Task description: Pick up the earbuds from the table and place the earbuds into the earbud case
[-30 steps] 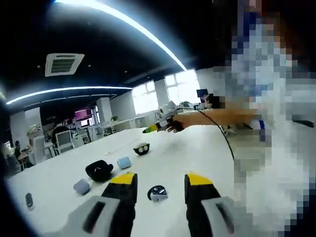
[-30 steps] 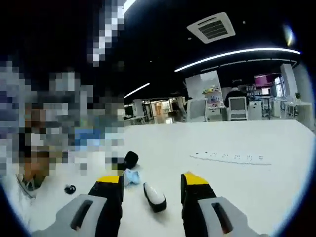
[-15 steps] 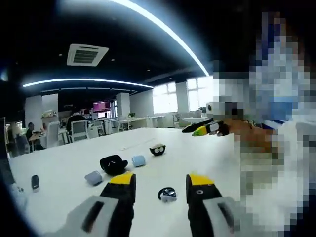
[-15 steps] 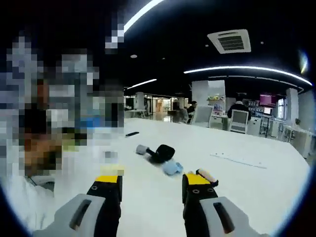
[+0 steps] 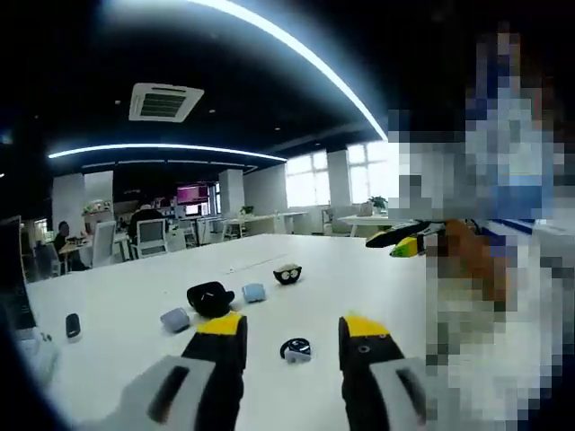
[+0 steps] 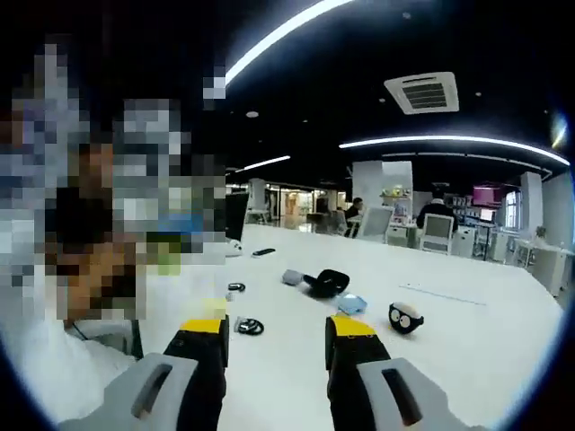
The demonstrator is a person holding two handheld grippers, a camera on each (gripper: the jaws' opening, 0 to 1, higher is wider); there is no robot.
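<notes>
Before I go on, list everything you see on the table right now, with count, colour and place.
table: one, white, carries everything below
open earbud case: one, black, mid-table
small closed cases: two, pale blue-grey, either side of the black case
round case with pale earbuds inside: one, black, farther out
small ring-shaped item: one, black and pale, between the left jaws
small dark items: two, black, near the right gripper's left jaw
small dark device: one, far left edge
left hand-held gripper: black jaws, yellow tips, open
right hand-held gripper: same colours, open

bare table (image 6: 503, 314) ahead, cases (image 6: 329, 283) (clustered) beyond
</notes>
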